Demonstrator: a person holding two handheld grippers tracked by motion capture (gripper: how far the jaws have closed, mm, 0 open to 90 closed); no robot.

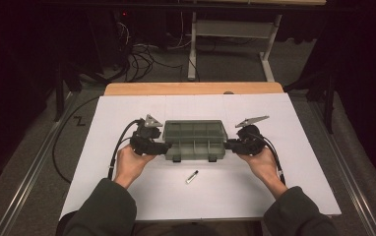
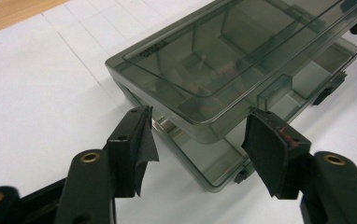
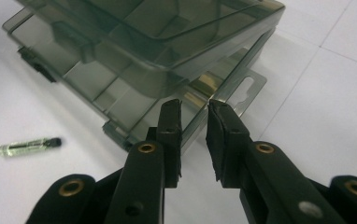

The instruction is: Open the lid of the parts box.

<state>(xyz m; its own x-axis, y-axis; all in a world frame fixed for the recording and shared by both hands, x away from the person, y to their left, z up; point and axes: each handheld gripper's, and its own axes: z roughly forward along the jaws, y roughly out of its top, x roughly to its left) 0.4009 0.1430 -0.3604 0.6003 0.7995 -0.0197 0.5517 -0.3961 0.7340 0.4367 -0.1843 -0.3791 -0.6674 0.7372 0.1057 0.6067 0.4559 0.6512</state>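
High view: we are flanking the smoky compartment box (image 1: 194, 139) at mid-table, the left gripper (image 1: 165, 146) at one end with jaws standing wide apart, the right gripper (image 1: 227, 144) at the other, jaws slightly parted, gripping nothing. The lid is sitting ajar, latches undone; the small vial (image 1: 192, 177) is lying outside, seemingly awaiting stowing.

White table (image 1: 127, 108), wood strip at far edge. On it: smoky box (image 1: 194, 140), lid ajar. Small vial (image 1: 192, 177) near front.
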